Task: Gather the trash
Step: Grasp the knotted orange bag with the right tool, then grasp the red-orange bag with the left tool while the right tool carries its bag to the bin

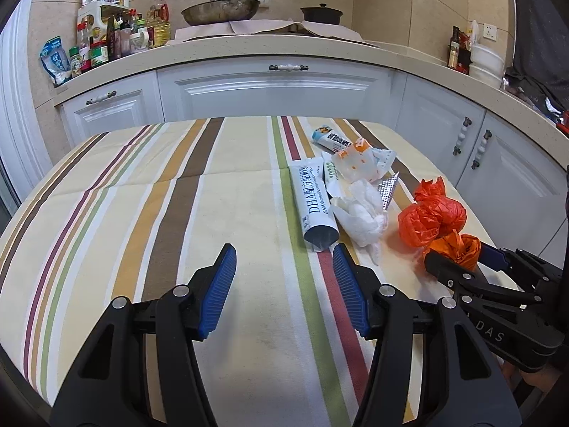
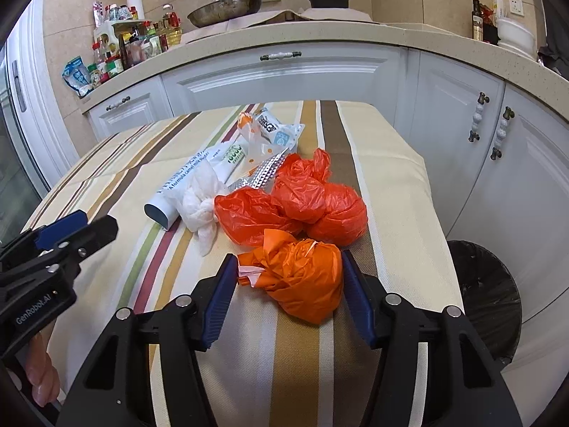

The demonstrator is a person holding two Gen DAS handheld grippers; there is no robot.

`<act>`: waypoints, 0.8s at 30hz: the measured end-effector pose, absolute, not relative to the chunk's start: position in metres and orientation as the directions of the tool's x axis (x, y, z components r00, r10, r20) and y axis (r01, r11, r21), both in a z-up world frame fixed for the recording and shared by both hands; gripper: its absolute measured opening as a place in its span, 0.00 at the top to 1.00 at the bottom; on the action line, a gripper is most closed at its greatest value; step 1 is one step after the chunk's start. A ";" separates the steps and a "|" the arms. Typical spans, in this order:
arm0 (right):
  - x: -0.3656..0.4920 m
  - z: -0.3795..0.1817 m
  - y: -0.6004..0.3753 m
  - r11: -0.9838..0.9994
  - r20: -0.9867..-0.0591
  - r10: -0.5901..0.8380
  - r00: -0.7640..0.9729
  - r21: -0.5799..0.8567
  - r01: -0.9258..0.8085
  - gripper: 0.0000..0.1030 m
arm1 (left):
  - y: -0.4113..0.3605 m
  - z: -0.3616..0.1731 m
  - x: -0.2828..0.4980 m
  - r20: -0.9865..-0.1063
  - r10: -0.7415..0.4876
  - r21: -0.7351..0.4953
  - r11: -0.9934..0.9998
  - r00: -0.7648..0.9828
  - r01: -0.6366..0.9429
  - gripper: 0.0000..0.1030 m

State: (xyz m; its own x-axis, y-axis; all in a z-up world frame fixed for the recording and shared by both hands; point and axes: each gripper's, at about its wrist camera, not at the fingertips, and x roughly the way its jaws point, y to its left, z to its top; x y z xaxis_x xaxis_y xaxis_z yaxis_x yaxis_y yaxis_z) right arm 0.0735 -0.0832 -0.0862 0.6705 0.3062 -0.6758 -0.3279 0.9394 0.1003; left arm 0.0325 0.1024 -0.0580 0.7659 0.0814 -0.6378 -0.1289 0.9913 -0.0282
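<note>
A pile of trash lies on the striped tablecloth (image 1: 177, 185): a white tube (image 1: 313, 203), crumpled white tissue (image 1: 362, 213), printed wrappers (image 1: 355, 160), a foil blister strip (image 1: 387, 192), knotted red-orange bags (image 1: 430, 217) and a smaller orange bag (image 2: 298, 277). My right gripper (image 2: 288, 277) stands open around the orange bag, fingers at both sides of it; it also shows in the left wrist view (image 1: 458, 259). My left gripper (image 1: 284, 270) is open and empty, just short of the tube's end.
A black-lined trash bin (image 2: 487, 295) stands on the floor right of the table. White cabinets (image 1: 277, 89) and a counter with a wok (image 1: 220, 9), a black pot (image 1: 322, 12) and bottles (image 1: 117, 35) are behind.
</note>
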 end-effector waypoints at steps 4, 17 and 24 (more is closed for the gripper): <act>0.068 -0.082 -0.088 0.944 -0.656 0.289 0.697 0.074 -0.322 0.45 | 0.095 -0.059 0.035 -0.641 0.071 -0.027 0.993 0.764 -0.115 0.47; 0.064 -0.071 -0.144 0.973 -0.608 0.214 0.764 0.067 -0.219 0.45 | 0.035 -0.062 0.057 -0.647 -0.013 -0.020 1.000 0.763 0.000 0.47; 0.066 -0.073 -0.177 0.985 -0.597 0.173 0.783 0.087 -0.151 0.45 | 0.012 -0.070 0.079 -0.673 -0.026 -0.022 1.000 0.740 0.016 0.47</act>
